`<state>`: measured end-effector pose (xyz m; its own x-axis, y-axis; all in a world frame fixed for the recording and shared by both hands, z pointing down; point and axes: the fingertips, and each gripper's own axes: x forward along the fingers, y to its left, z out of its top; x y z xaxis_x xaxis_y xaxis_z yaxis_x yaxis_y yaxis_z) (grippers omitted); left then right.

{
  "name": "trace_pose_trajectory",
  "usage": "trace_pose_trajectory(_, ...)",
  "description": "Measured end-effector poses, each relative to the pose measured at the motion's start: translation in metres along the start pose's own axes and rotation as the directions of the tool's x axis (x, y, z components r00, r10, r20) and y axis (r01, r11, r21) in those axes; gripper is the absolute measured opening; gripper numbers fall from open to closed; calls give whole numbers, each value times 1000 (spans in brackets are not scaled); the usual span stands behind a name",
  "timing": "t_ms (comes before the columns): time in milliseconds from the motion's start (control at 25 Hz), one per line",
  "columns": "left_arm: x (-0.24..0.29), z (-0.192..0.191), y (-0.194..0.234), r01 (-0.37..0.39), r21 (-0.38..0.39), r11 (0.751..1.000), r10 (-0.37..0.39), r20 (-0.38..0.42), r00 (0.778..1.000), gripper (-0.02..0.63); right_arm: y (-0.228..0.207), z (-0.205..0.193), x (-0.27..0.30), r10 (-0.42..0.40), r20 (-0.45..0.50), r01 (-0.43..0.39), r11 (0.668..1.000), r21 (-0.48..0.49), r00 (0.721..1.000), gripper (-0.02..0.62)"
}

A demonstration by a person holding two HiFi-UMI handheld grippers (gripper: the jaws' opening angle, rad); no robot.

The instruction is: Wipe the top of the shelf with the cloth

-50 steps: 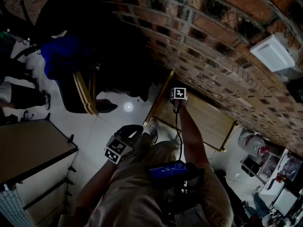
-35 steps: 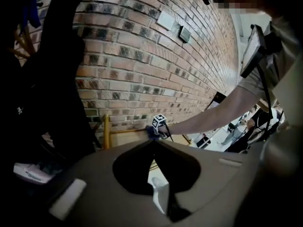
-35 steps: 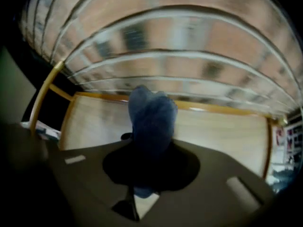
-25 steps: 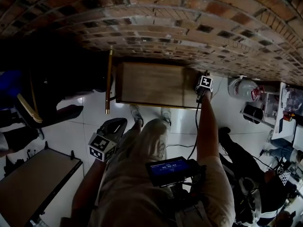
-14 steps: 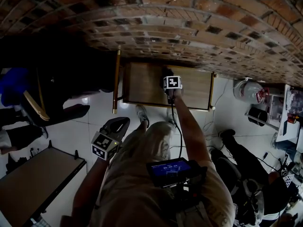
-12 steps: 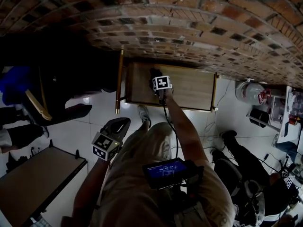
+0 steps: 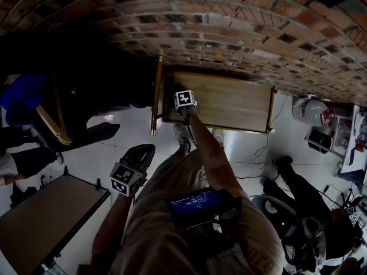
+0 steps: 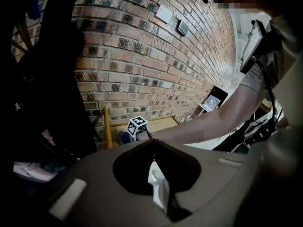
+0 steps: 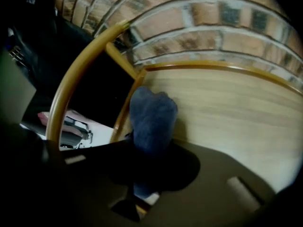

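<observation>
Jaws of the right gripper [image 9: 142, 195] pinch the lower end of a dark blue cloth [image 9: 151, 119]. The free end bulges forward and lies pressed on the wooden shelf top [image 9: 227, 112]. Cloth sits at the left end of the top, close to the corner where the curved brass-coloured rail [image 9: 80, 74] meets the frame.

Jaws of the left gripper [image 8: 158, 193] are pressed together with nothing between them.

Progress, as a judgement: wiping is under way, with the cloth in contact at the left edge. Most of the board runs bare to the right of the cloth, and further out toward the brick wall [image 7: 229, 27]. No streak, dust line or wet mark shows on the wood, so I cannot tell which part is already wiped. At the least, the right-hand stretch and the back edge look left to cover.

Pose, head view: the right gripper [image 7: 184, 101] is over the near left corner of the shelf top [image 7: 229, 105], and the right arm reaches forward nearly straight, forearm bare, a cable running along it. The left gripper [image 7: 143, 152] hangs low on a bent arm over the pale tiled floor [image 7: 114, 142], well apart from the shelf, idle.
</observation>
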<state>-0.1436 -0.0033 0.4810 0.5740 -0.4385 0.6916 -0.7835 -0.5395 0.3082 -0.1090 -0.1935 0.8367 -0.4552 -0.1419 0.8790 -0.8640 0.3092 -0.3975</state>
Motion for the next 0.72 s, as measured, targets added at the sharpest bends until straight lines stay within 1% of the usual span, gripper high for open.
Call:
trace_pose_trajectory(40, 2, 2, -1, 12, 3, 1000, -12, -1, 1000, 0, -17, -3, -8, 7, 26, -8, 1000, 20, 1000, 78)
trace_pose_trajectory(120, 10, 8, -5, 39, 20, 999, -39, -6, 999, 0, -61, -20, -31, 20, 51, -25, 994, 109, 999, 78)
trace_pose_trajectory(160, 15, 12, -7, 54, 32, 998, -53, -9, 999, 0, -88, -29, -47, 13, 64, -23, 987, 159, 998, 78)
trace_pose_trajectory(200, 20, 17, -10, 69, 44, 997, -69, -10, 998, 0, -121, -40, -66, -16, 77, 0, 979, 204, 997, 78)
trace_pose_trajectory(240, 26, 22, -14, 86, 57, 995, -85, -10, 996, 0, -160, -54, -86, -74, 71, 55, 969, 241, 995, 78)
trace_pose_trajectory(280, 32, 26, -18, 102, 68, 992, -102, -10, 995, 0, -204, -72, -108, -154, 42, 138, 953, 271, 987, 78)
trace_pose_trajectory(320, 37, 30, -23, 118, 78, 990, -118, -12, 993, 0, -248, -93, -131, -241, -2, 231, 927, 294, 971, 78)
trace_pose_trajectory(360, 43, 33, -27, 132, 86, 988, -131, -15, 991, 0, -287, -111, -152, -310, -38, 306, 898, 316, 950, 78)
trace_pose_trajectory(400, 48, 36, -30, 143, 91, 985, -142, -20, 990, 0, -319, -125, -170, -355, -59, 353, 871, 341, 933, 78)
trace_pose_trajectory(440, 52, 36, -34, 152, 94, 984, -150, -27, 988, 0, -343, -137, -186, -380, -77, 380, 847, 372, 922, 78)
trace_pose_trajectory(520, 58, 37, -40, 169, 103, 980, -165, -40, 985, 0, -375, -155, -212, -402, -122, 413, 804, 427, 908, 78)
trace_pose_trajectory(600, 63, 38, -47, 183, 114, 976, -179, -45, 983, 0, -391, -164, -233, -421, -162, 446, 767, 462, 892, 78)
trace_pose_trajectory(720, 63, 39, -50, 190, 120, 974, -186, -46, 982, 0, -412, -173, -232, -474, -167, 485, 700, 524, 865, 80)
